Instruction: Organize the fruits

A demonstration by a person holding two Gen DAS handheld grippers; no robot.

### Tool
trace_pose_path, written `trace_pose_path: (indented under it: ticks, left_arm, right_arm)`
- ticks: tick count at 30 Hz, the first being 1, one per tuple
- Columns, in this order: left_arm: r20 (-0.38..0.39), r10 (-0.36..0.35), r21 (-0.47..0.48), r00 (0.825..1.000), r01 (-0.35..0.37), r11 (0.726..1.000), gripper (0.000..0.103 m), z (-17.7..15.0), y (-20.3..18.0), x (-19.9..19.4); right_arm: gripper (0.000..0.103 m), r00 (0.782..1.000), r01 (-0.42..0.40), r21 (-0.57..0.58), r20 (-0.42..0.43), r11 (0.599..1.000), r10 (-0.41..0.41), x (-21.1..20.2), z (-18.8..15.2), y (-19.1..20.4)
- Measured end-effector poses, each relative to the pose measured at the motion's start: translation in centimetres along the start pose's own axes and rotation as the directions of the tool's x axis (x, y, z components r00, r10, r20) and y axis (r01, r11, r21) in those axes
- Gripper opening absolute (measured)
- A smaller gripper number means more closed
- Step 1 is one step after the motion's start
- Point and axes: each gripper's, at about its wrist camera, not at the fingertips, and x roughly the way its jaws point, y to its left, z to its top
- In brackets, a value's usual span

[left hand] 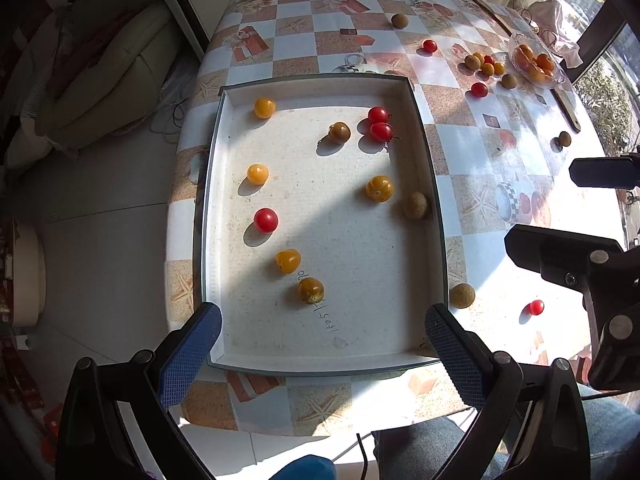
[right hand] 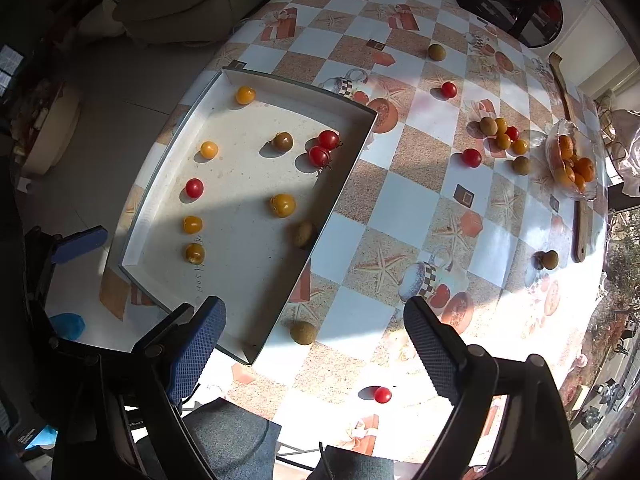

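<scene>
A white shallow tray (left hand: 428,184) (right hand: 340,184) lies on the checkered table and holds several red and yellow cherry tomatoes and brown round fruits. My left gripper (left hand: 322,354) hangs open and empty above the tray's near edge. My right gripper (right hand: 316,344) hangs open and empty above the table by the tray's near right corner. A brown fruit (right hand: 303,333) (left hand: 462,295) lies just outside the tray. A red tomato (right hand: 382,395) (left hand: 536,307) lies near the table's front edge. A cluster of fruits (right hand: 502,136) (left hand: 484,65) lies farther back.
A glass dish of orange fruits (right hand: 574,160) (left hand: 536,62) stands at the far right beside a wooden stick (right hand: 580,236). Single fruits (right hand: 437,52) (right hand: 449,89) (right hand: 550,259) are scattered over the table. A sofa (left hand: 100,80) stands left of the table.
</scene>
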Motion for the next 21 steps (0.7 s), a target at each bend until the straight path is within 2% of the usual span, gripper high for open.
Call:
trace_pose_path:
  ticks: [21]
  left_arm:
    - [0.045,0.017,0.001,0.999,-0.017,1.0,0.102,-1.0,-0.6,-1.9]
  right_arm:
    - [0.093,0.998,0.038,-0.028,0.05,0.999,-0.036,-1.9,-0.2,0.2]
